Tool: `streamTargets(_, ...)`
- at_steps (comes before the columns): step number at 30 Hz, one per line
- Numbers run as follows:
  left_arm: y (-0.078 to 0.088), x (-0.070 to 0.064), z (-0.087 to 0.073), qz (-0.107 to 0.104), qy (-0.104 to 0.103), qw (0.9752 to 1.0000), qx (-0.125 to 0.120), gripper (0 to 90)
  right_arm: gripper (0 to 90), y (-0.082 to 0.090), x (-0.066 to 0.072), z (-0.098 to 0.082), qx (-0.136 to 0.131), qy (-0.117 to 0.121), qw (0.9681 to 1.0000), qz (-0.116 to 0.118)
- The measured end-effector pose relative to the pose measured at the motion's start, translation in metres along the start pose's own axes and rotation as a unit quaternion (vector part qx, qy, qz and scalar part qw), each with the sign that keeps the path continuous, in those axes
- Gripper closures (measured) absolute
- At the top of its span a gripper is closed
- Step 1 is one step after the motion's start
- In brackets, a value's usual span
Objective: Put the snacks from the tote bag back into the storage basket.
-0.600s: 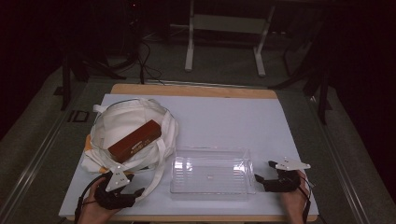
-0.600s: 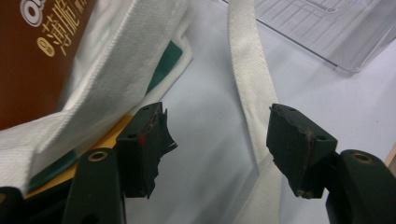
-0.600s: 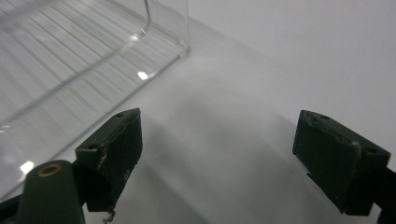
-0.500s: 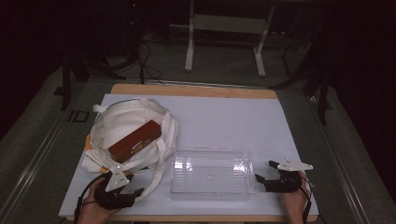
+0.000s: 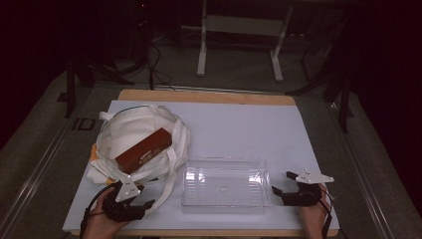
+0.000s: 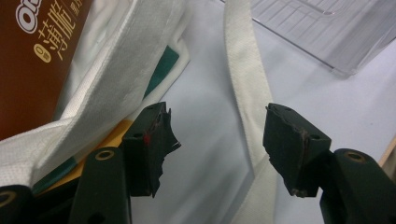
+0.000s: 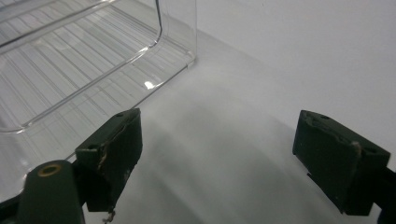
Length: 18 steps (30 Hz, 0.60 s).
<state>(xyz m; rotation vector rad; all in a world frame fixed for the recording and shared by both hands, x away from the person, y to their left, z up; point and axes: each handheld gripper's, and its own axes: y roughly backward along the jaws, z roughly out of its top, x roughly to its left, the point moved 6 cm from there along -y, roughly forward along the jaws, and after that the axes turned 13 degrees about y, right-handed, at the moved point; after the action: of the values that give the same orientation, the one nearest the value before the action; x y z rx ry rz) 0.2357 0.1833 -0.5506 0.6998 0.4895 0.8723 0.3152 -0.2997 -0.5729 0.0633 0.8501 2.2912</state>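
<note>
A tote bag (image 5: 142, 142) lay at the left of the table (image 5: 239, 119) with a box (image 5: 144, 150) resting on it; a tray (image 5: 226, 182) sat just to its right. The left gripper (image 5: 144, 200) sat before the bag, the right gripper (image 5: 282, 182) beside the tray's right end.

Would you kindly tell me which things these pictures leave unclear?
- Tote bag contents, high view: the brown box and cloth folds cover them.
- Box lettering, left gripper view: cut off by the frame edge.
- Small speck in the clear tray, high view: too small to identify.
</note>
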Motion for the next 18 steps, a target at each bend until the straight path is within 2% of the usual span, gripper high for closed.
streamTargets(6, 0.006, 0.001, 0.001, 0.001, -0.005, 1.0000, 0.004, 42.7, 15.8, 0.001, 0.001, 0.000, -0.003, 0.008, 1.0000, -0.002)
streamTargets(12, 0.016, 0.005, 0.003, -0.006, -0.006, 1.0000, -0.002, 44.3, 15.8, 0.001, 0.002, 0.001, -0.003, 0.011, 0.9999, -0.005)
streamTargets(18, 0.022, 0.008, 0.007, -0.001, -0.012, 0.9999, 0.003, 44.4, 15.8, 0.001, 0.002, 0.001, -0.005, 0.012, 0.9999, -0.007)
